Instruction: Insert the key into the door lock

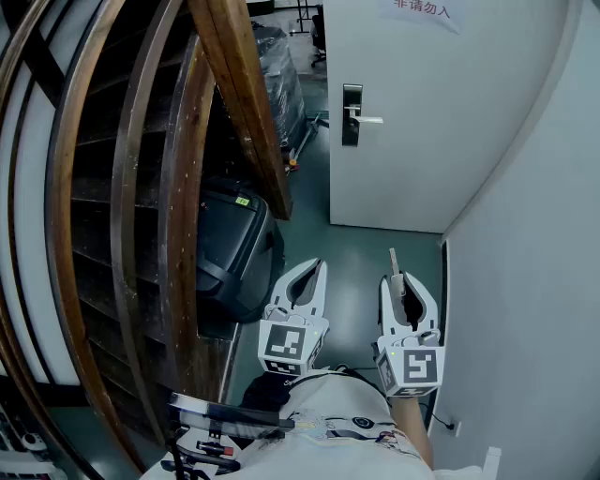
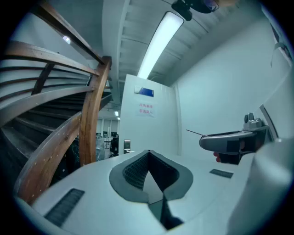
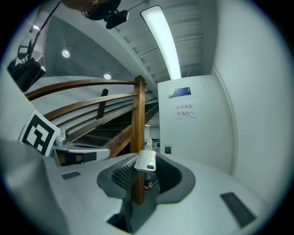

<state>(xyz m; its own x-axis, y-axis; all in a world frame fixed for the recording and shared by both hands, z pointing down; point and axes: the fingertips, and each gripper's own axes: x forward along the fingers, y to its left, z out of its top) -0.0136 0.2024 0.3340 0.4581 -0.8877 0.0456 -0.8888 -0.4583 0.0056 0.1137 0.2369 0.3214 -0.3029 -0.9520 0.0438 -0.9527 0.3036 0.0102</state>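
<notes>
A white door (image 1: 422, 112) stands shut some way ahead, with a dark lock plate (image 1: 352, 114) and a silver lever handle (image 1: 367, 119) near its left edge. My right gripper (image 1: 397, 279) is shut on a pale key (image 1: 394, 260), whose blade points forward at the door. In the right gripper view the key (image 3: 146, 158) sits between the fingertips, and the lock plate (image 3: 168, 148) is small and far off. Beside it my left gripper (image 1: 314, 267) is held level, its fingertips (image 2: 148, 152) together with nothing between them. Neither gripper is near the door.
A curved wooden staircase (image 1: 122, 187) with heavy handrails fills the left side. A black case (image 1: 234, 248) sits under it, beside the left gripper. A white wall (image 1: 534, 281) runs close along the right. Plastic-wrapped goods (image 1: 278, 84) stand left of the door. A paper sign (image 1: 422, 9) hangs on the door.
</notes>
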